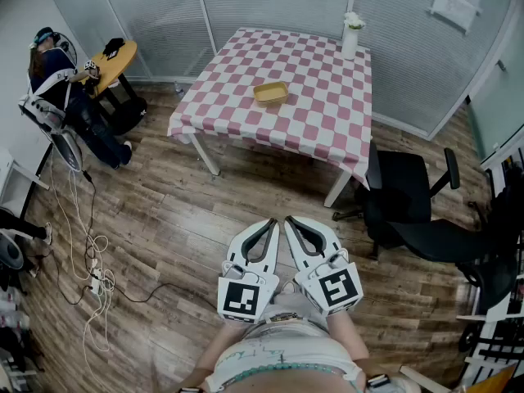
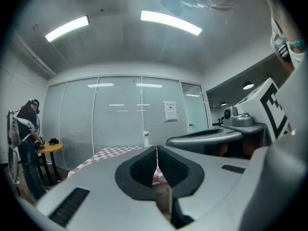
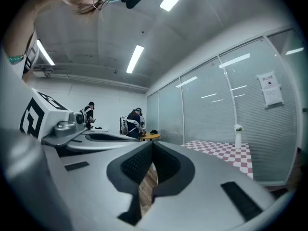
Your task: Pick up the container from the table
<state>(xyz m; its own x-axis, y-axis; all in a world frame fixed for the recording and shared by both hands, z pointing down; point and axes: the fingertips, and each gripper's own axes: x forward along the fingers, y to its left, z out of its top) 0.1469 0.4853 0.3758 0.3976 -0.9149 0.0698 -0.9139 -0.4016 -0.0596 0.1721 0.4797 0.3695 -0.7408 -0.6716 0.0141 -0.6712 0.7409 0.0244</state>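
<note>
A shallow yellow container (image 1: pixel 271 93) sits near the middle of a table with a pink-and-white checked cloth (image 1: pixel 311 113), far ahead of me. Both grippers are held close to my body over the wooden floor, well short of the table. My left gripper (image 1: pixel 273 222) and right gripper (image 1: pixel 289 221) are side by side, each with its jaw tips touching and nothing between them. In the left gripper view the left gripper (image 2: pixel 157 148) points toward the table (image 2: pixel 113 152). From the right gripper view the right gripper (image 3: pixel 152 143) shows the table (image 3: pixel 226 149) off to its right.
A white vase (image 1: pixel 350 38) stands at the table's far right corner. A black office chair (image 1: pixel 409 199) sits right of the table. At the left a person (image 1: pixel 61 88) stands by a small round yellow table (image 1: pixel 115 60). Cables (image 1: pixel 90 260) trail over the floor at left. Glass walls close the back.
</note>
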